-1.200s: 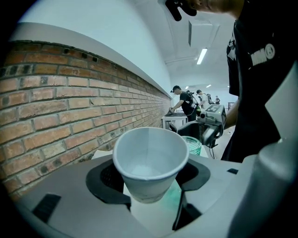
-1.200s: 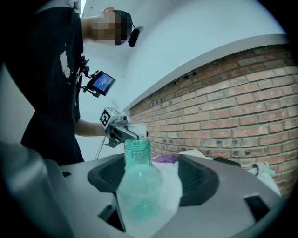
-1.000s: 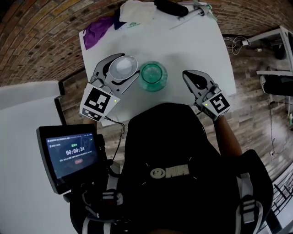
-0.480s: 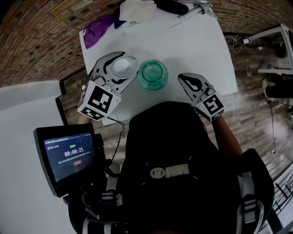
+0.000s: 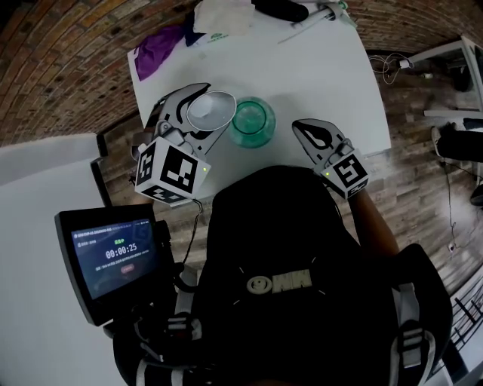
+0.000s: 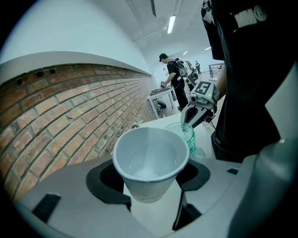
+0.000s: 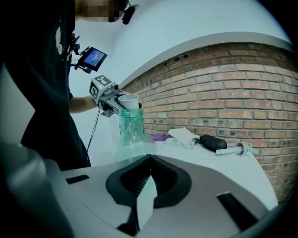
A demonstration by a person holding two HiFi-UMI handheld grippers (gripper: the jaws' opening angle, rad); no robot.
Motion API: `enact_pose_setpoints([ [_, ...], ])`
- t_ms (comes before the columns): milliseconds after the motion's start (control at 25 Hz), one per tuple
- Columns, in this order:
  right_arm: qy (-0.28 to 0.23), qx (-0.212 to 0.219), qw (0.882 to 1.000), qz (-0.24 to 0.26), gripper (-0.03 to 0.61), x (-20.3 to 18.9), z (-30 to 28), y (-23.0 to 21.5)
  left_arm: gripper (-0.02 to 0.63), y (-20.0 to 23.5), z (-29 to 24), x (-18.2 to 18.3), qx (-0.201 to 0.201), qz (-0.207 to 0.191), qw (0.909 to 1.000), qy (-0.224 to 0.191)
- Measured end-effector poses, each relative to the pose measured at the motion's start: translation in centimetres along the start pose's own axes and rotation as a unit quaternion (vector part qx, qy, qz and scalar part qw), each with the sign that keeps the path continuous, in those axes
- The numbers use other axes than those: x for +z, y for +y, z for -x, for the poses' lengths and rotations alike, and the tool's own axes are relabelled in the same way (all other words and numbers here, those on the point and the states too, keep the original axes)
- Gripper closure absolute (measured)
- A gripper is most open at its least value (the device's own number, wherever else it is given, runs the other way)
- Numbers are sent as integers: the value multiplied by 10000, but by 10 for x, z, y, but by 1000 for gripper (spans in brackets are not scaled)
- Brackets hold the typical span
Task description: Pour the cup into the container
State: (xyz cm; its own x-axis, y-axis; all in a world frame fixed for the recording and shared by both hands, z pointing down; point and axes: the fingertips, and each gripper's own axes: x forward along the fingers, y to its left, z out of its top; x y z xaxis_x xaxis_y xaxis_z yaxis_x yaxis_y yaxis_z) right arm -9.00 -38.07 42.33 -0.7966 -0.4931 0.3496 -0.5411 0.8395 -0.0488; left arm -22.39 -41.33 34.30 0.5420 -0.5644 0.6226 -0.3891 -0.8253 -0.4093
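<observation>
The cup [image 6: 150, 160], a white paper one, sits between the jaws of my left gripper [image 5: 205, 113], whose dark pads pinch its lower wall from both sides while its wide rim stands free above them. Its mouth is open toward my left gripper view, and the inside looks pale; I cannot tell what is in it. I hold it off the table, about level with the mouth of the container [image 5: 252, 123] and just to the left of it in the head view. Their rims are so close there that I cannot tell whether they touch. The container is a clear green jar with a ribbed neck, standing upright with no lid near the front edge of the white table [image 5: 324, 75]. On its other side, a little apart from it, is my right gripper [image 5: 303, 130]. Its jaws are pressed together with nothing between them, and they point across the table top toward the jar. At the far end of the table lie a purple cloth [image 5: 155, 51], a crumpled white cloth [image 5: 221, 16] and a black object [image 5: 283, 9] with something pale and tube-like beside it. Red brick runs along the far side. A small lit screen [image 5: 115, 252] is mounted low at my left side. In my left gripper view, well beyond the table, a person [image 6: 173, 79] in dark clothes stands at another bench.
</observation>
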Motion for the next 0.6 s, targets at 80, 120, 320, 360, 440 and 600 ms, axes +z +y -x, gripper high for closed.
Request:
enact_pose_setpoints([
  [80,-13,2,10000,-11,574,0,-1,1,311,1,0,0,87,-78,9999,66],
  [120,-12,-1,10000,-12,574,0,-1,1,311,2,0,1,129,-107,9998,93],
  [320,-3,-2,10000,-2,574,-1,-2,2,311,2,-2,0,203,-225,9993,229],
  [360,-6,-2,10000,-1,574,-1,-2,2,311,2,-2,0,205,-257,9991,257],
  [440,-11,-8,10000,-7,574,0,-2,2,311,1,-2,-1,221,-324,9988,308],
  [600,-12,-10,10000,0,574,0,-2,2,311,1,-4,0,293,-491,9975,415],
])
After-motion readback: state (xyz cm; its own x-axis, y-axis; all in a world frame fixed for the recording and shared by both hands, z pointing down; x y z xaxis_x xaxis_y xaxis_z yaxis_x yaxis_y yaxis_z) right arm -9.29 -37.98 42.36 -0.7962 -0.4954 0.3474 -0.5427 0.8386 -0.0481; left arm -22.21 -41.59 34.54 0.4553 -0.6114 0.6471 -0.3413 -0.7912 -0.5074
